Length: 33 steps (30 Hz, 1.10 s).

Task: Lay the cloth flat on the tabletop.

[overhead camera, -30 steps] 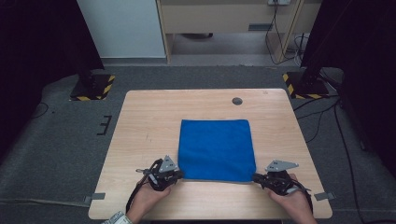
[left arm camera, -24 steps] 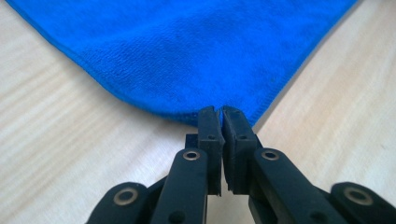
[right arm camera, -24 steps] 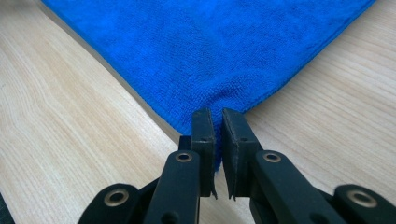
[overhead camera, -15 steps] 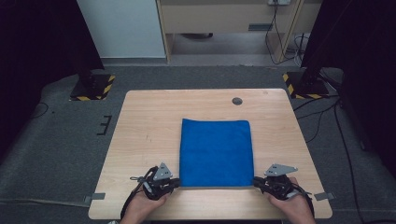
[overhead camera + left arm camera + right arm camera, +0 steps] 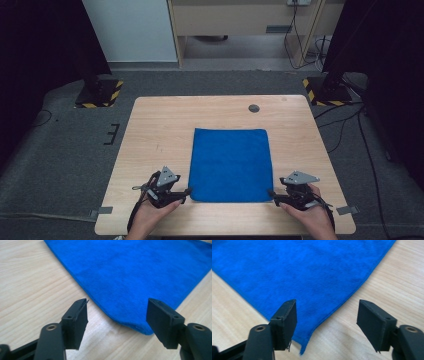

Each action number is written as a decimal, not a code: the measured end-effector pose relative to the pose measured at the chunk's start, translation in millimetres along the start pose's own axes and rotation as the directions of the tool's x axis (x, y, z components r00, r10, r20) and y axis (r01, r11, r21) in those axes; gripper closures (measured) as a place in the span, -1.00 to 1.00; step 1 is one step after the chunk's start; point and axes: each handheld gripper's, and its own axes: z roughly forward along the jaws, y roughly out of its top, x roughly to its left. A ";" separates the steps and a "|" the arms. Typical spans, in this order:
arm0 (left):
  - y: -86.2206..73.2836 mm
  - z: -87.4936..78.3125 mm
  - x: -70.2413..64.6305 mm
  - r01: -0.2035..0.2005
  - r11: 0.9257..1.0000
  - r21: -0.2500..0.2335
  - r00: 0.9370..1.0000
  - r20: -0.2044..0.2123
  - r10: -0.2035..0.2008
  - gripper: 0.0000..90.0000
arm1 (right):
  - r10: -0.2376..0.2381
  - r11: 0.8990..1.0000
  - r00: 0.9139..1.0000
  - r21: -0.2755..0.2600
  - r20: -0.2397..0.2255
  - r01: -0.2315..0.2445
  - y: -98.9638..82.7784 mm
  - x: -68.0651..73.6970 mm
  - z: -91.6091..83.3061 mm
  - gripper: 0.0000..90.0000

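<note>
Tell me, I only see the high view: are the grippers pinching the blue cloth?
Observer: No. The left gripper view shows the left gripper with its jaws wide apart. They have just been opening. A corner of the cloth lies between them, unpinched.
Operator: And the other one?
Observer: The right gripper has just been opening too. The other near corner lies by one jaw, and no pad presses it.
Operator: Is the corner curled up?
Observer: No. In the left gripper view it lies flat on the table.
</note>
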 end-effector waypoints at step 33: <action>-7.7 0.2 58.5 0.064 0.998 -0.024 0.997 -0.048 -0.065 -0.78 | -0.007 0.998 0.999 -0.068 -0.033 0.005 34.8 19.5 31.5 -0.77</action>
